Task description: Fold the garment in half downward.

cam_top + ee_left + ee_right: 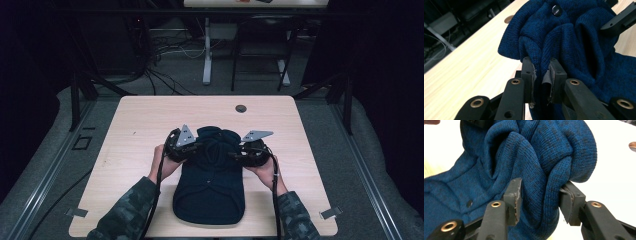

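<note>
A dark blue knitted garment [210,185] lies on the light wooden table [135,125], near the middle of the edge closest to the person, its far end gathered up into a bunch between the two grippers. In the high view the left gripper [192,147] holds the left side of that bunch and the right gripper [235,154] its right side, each held in one of the person's hands, whose camouflage-patterned sleeves [125,212] come in from the near edge. The flat lower part of the garment spreads back towards that near edge. A small round hole [241,108] sits in the table close to the far edge.

The left gripper view shows what the high view cannot: the left gripper [542,75] has its jaws pressed tight on a thin fold of the knit, with worn pads [533,75] on both sides of the cloth. It also shows a dark button [556,10] on the raised fabric and the right gripper's black jaw [621,18] at the upper right.

The right gripper view shows the right gripper [541,198] with jaws set wider, a thick roll of the garment [541,165] between them. The right-hand pad [571,195] touches the roll; the left-hand one lies along the cloth. A snap [469,203] shows on the flatter cloth at the lower left.
</note>
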Demonstrator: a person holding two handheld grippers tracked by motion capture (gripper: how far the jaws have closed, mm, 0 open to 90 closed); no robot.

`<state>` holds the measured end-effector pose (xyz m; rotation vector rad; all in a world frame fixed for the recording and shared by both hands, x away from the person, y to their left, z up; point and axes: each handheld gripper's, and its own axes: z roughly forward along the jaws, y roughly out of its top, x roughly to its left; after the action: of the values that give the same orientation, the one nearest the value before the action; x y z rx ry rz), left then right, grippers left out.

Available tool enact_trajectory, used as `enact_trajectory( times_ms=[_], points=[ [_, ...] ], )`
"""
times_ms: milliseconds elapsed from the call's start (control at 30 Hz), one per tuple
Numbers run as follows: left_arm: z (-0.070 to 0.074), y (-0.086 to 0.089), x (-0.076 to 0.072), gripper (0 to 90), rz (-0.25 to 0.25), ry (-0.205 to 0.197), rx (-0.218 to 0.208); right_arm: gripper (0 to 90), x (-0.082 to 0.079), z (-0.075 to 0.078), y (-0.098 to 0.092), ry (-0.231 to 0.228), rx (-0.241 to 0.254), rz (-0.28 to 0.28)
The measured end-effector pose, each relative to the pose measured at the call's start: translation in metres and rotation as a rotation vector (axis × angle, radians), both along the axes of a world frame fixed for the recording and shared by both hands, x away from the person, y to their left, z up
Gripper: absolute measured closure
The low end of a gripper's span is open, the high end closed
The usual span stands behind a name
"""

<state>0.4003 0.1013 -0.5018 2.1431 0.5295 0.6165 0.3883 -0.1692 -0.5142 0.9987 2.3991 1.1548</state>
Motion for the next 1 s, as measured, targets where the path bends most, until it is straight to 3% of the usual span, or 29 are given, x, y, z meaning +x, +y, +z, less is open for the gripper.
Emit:
enact_trajectory(
  times_ms=[133,233,467,667,767,867,1000],
  points=[
    [0.002,0.000,-0.002,77.9,-0.003,-0.020,0.003,61.7,-0.003,0.003,0.000,-0.030,-0.011,0.008],
    [0.003,0.001,-0.002,77.4,-0.013,-0.006,-0.002,67.8,-0.008,0.004,0.000,-0.078,-0.025,0.021],
    [0.001,0.002,0.003,66.9,-0.056,0.141,-0.009,71.9,-0.020,0.005,0.008,-0.208,-0.103,0.039],
    [0.000,-0.001,0.004,60.2,-0.071,0.196,0.021,72.7,-0.024,0.007,0.010,-0.252,-0.119,0.049],
    [-0.002,-0.003,0.004,63.2,-0.060,0.188,0.038,72.8,-0.026,0.007,0.011,-0.276,-0.134,0.059],
    [-0.002,-0.001,0.004,72.9,-0.051,0.161,0.039,72.9,-0.029,0.006,0.010,-0.299,-0.148,0.064],
    [0.002,0.002,0.002,77.5,-0.032,0.088,0.025,72.9,-0.031,0.007,0.006,-0.327,-0.158,0.069]
  ],
)
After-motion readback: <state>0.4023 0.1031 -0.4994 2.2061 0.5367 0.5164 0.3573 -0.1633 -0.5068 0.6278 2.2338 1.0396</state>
